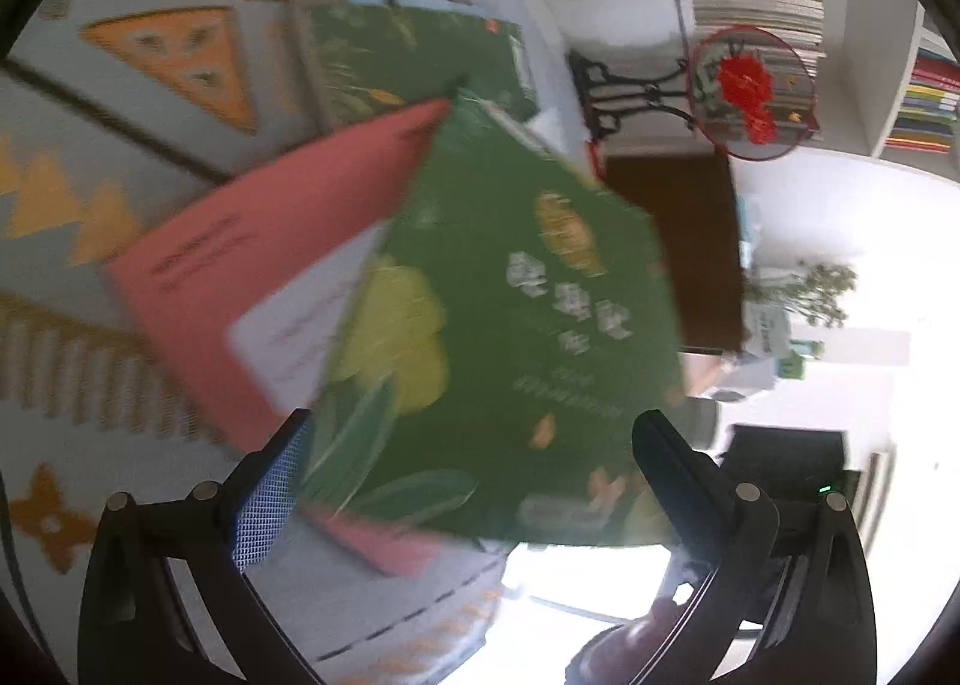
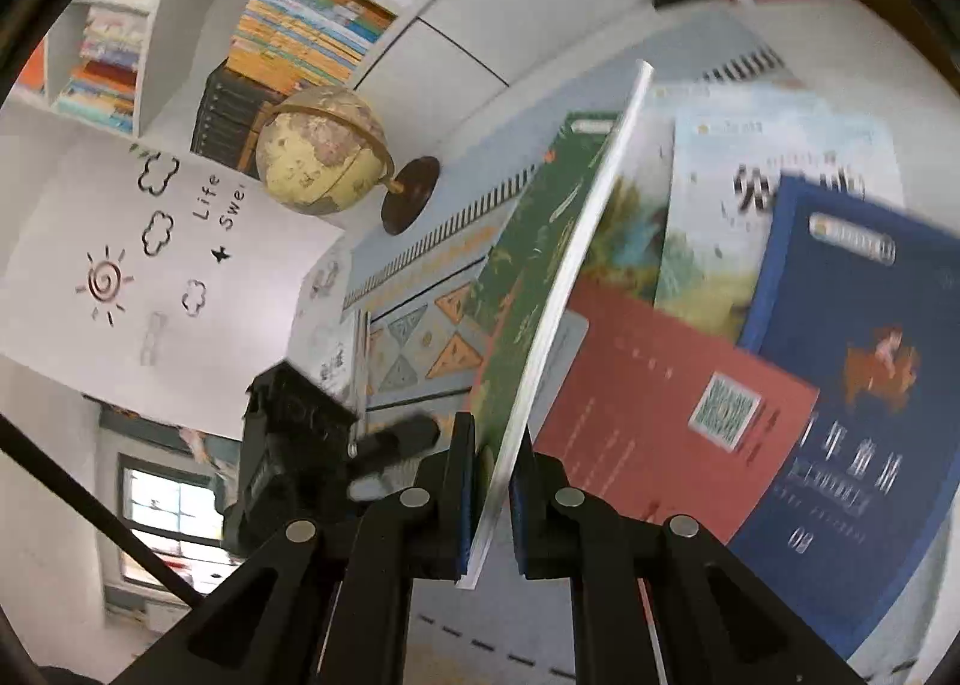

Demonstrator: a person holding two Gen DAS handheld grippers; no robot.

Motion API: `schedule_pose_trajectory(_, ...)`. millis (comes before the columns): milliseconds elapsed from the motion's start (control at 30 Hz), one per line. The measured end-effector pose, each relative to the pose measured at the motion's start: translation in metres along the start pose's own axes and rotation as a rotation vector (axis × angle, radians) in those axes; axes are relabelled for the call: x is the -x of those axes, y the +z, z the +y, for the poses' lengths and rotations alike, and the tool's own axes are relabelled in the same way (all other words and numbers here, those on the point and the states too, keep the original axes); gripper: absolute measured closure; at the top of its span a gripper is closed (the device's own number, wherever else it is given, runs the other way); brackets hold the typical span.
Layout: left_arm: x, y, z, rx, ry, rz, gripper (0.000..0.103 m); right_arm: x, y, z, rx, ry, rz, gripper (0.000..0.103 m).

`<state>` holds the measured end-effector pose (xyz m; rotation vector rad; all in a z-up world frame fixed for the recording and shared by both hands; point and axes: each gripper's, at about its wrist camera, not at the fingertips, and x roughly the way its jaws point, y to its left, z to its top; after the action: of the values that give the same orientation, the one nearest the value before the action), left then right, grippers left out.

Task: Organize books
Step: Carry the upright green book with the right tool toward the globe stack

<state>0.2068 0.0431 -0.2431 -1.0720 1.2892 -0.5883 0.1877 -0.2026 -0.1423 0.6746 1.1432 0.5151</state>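
The right tongs (image 2: 493, 469) clamp the lower edge of a thin green book (image 2: 528, 289), lifted edge-on and tilted; beneath it a red book (image 2: 654, 403), a blue book (image 2: 852, 385) and a pale book (image 2: 750, 217) overlap on the patterned bench (image 2: 414, 337). A globe (image 2: 321, 151) stands near packed shelves (image 2: 180, 13).

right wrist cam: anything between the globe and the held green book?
Nothing stands there. In the right wrist view, only bare patterned tablecloth separates the globe from the green book clamped in the right gripper.
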Motion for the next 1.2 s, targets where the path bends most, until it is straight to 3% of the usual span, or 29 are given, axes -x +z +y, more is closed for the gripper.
schedule_pose_trajectory(67, -0.005, 0.004, -0.008, -0.007, 0.000, 0.005, 0.001, 0.001, -0.003, -0.003, -0.020, -0.015, 0.005, 0.094)
schedule_pose_trajectory(233, -0.010, 0.000, -0.027, -0.084, -0.039, 0.045, 0.001, -0.005, -0.003, -0.020, 0.009, -0.148, 0.041, 0.093)
schedule_pose_trajectory(300, -0.011, -0.004, -0.036, -0.118, -0.022, 0.049, 0.001, -0.008, -0.006, -0.025, 0.054, -0.194, 0.038, 0.092)
schedule_pose_trajectory(433, -0.003, -0.010, -0.050, -0.182, -0.002, 0.006, 0.001, -0.008, -0.020, 0.007, 0.321, -0.327, -0.018, 0.090)
schedule_pose_trajectory(533, 0.013, -0.012, -0.054, -0.208, 0.028, -0.025, 0.001, -0.019, -0.031, 0.032, 0.507, -0.404, -0.005, 0.089)
schedule_pose_trajectory(667, 0.046, -0.013, -0.049, -0.204, 0.017, -0.063, 0.001, -0.027, -0.039, 0.055, 0.615, -0.382, -0.011, 0.089)
schedule_pose_trajectory(833, 0.118, -0.011, -0.041, -0.195, 0.037, -0.206, 0.001, -0.054, -0.049, 0.108, 0.757, -0.344, -0.018, 0.089)
schedule_pose_trajectory(1067, 0.254, 0.010, 0.004, -0.139, 0.116, -0.427, 0.001, -0.138, -0.065, 0.199, 0.858, -0.169, 0.018, 0.089)
schedule_pose_trajectory(1200, 0.307, 0.026, 0.035, -0.112, 0.181, -0.503, 0.001, -0.197, -0.080, 0.243, 0.891, -0.107, 0.049, 0.089)
